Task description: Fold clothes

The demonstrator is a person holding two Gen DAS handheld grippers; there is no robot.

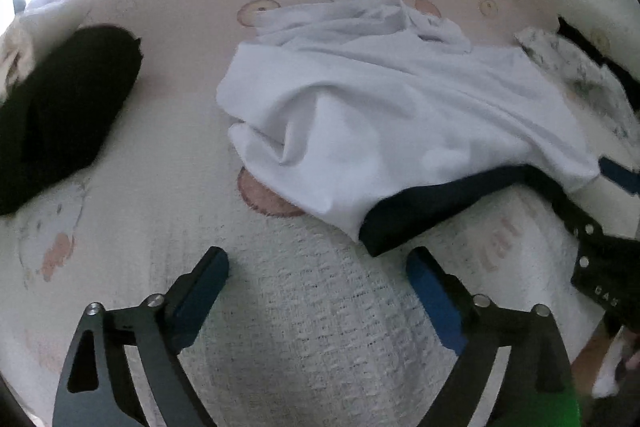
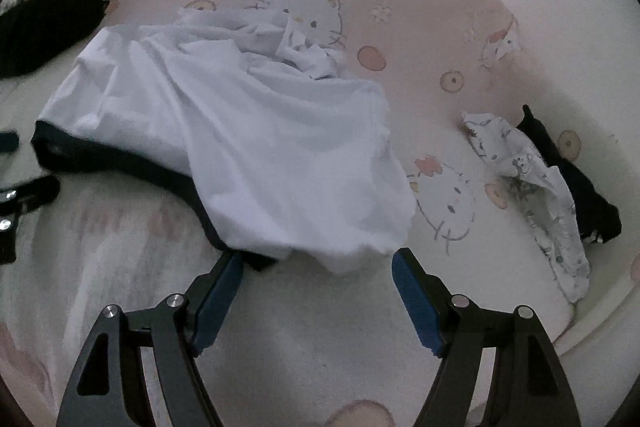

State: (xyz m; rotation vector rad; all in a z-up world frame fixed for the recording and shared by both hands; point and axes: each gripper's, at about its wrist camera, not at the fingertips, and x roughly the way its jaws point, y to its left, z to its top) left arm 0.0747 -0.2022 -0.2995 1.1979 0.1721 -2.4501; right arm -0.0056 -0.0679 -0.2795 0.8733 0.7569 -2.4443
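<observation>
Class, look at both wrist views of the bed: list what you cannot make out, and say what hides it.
- White garment: crumpled, its shape is hidden in both views.
- Black garment: cut by the left wrist view's edge.
- Patterned cloth: print too small to read in the right wrist view.

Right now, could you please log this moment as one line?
step: approach | left claw: open | right claw: open | white garment: crumpled, unheld

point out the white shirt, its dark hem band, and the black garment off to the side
white shirt [image 2: 248,131]: right wrist view, on the middle of the cloth.
dark hem band [image 1: 432,203]: left wrist view, on the band's middle stretch.
black garment [image 1: 64,111]: left wrist view, on its centre.
</observation>
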